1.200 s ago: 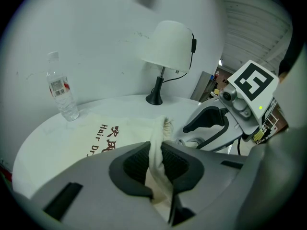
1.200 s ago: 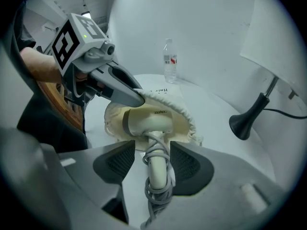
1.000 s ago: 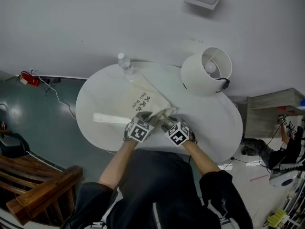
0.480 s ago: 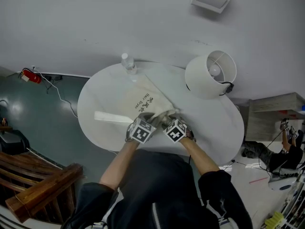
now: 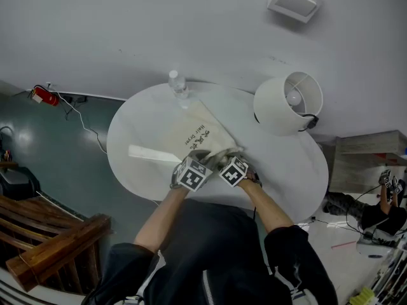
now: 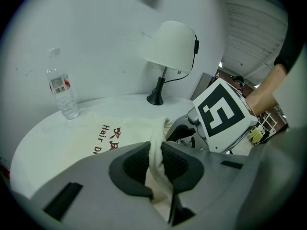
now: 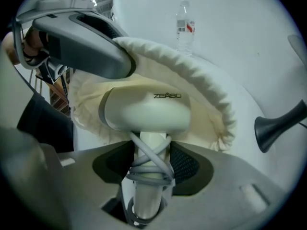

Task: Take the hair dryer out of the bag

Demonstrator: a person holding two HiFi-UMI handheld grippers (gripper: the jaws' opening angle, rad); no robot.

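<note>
Counter point(image 5: 286, 170): round and white, standing against a pale wall; everything below rests on it.
Lamp point(image 5: 287, 103): white shade on a dark stem and foot, at the far right of the counter, well apart from the bag.
Bag point(image 5: 197, 135): cream cloth drawstring bag with "Hair Dryer" printed on it. It lies flat across the middle of the counter, its gathered mouth towards the person and pulled open.
Hair dryer point(image 7: 144, 110): white, its head inside the bag's open mouth, resting on the lower cloth with the upper edge arched over it. Its handle points out of the mouth, with a grey cord wound round it in crossing turns.
Left tool point(image 6: 156, 161): narrow, pinching a fold of the bag's mouth edge between its pads and holding that edge up.
Right tool point(image 7: 149, 163): closed on the hair dryer's cord-wrapped handle, with a pad against each side. It sits just beside the left tool at the bag's mouth.
Bottle point(image 5: 178, 84): clear plastic with a label, upright at the counter's far edge, just beyond the bag's closed end.
Strip point(image 5: 152, 153): flat and white, lying on the counter left of the bag.
</note>
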